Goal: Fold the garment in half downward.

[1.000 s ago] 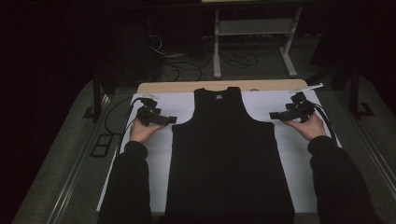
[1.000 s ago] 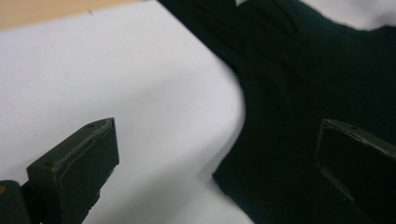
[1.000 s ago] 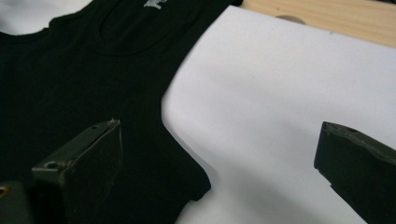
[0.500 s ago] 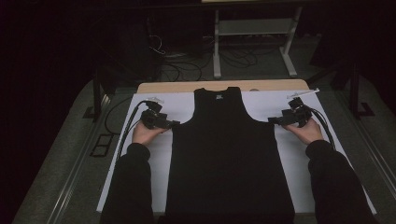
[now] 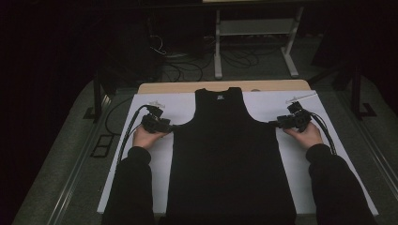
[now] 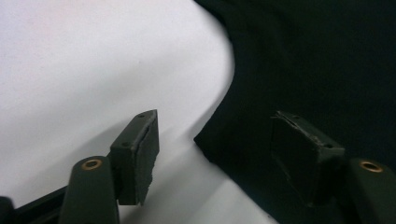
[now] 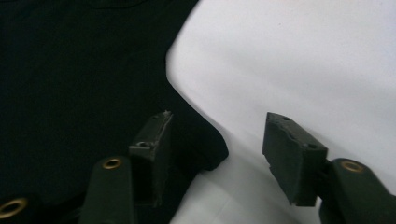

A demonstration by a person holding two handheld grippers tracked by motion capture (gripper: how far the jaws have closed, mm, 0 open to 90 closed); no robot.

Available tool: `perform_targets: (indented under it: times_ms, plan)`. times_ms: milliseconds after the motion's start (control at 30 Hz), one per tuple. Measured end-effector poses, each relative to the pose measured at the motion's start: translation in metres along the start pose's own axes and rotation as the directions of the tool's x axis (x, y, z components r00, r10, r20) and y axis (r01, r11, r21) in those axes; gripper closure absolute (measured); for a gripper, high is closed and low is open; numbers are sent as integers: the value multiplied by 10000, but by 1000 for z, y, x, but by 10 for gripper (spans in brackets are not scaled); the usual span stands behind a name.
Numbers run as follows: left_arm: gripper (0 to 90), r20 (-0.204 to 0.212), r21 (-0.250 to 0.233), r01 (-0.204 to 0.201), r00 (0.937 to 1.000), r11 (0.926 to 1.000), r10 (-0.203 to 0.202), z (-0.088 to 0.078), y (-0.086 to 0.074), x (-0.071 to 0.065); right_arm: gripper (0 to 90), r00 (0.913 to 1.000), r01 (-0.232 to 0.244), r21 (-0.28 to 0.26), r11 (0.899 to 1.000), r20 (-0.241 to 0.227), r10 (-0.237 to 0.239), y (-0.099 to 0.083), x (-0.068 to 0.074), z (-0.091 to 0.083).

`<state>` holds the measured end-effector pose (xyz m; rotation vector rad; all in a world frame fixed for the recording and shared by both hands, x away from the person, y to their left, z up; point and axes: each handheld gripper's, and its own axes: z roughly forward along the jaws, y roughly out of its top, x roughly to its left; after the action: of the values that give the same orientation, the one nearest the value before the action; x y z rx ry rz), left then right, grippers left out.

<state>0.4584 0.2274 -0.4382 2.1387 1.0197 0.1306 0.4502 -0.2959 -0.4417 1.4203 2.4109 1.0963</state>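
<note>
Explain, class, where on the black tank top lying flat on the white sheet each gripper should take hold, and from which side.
Grip the black tank top at its two underarm corners, where armhole meets side seam: they jut out as free points over the white sheet. The left gripper comes in level from the left and the right gripper from the right. Both have just been closing astride those corners, pads not yet pressing.

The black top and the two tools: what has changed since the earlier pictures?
Both hands drew in to the top's armpit corners. The left tool and right tool have just been closing, each with a corner of cloth between its jaws, the pads not yet pressing. The top lies flat on the white sheet, as before.
</note>
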Motion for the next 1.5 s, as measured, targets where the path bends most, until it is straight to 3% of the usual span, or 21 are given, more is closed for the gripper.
perform_targets:
  times_ms: [100,233,367,500,667,733,833,1100,1367,1500]
  plan:
    - [391,24,-163,62,10000,9998,-62,1,1,-1,461,9998,111,140,9998,179,-113,0,2,2]
    - [497,-108,-204,251,9996,9995,-253,4,1,-2,564,9990,251,496,9985,363,-269,0,6,6]
    - [577,-59,52,50,10000,10000,-50,7,0,-3,676,9984,409,547,9977,373,-429,0,8,6]
    - [671,-6,63,55,10000,10000,-55,9,-1,-4,810,9996,271,462,9986,65,-274,0,8,6]
    - [813,-23,63,58,10000,10000,-58,9,-1,-5,835,9991,-123,286,9995,-413,135,0,5,4]
    - [854,300,-19,326,9990,9995,-325,9,-1,-5,838,9981,-226,196,9996,-577,237,0,4,2]
    - [863,375,-10,439,9983,9990,-438,8,-2,-6,842,9958,-350,-7,9994,-852,349,-1,4,-2]
    - [870,554,-756,900,9948,9931,-860,-6,-10,-6,847,9898,-530,-304,9981,-1340,485,-2,9,-11]
    - [871,683,-1103,1115,9922,9876,-1043,-17,-13,-6,850,9864,-683,-585,9960,-1533,586,-4,12,-18]
    - [871,862,-1411,1305,9891,9814,-1192,-24,-12,-7,850,9841,-823,-833,9931,-1644,677,-6,12,-24]
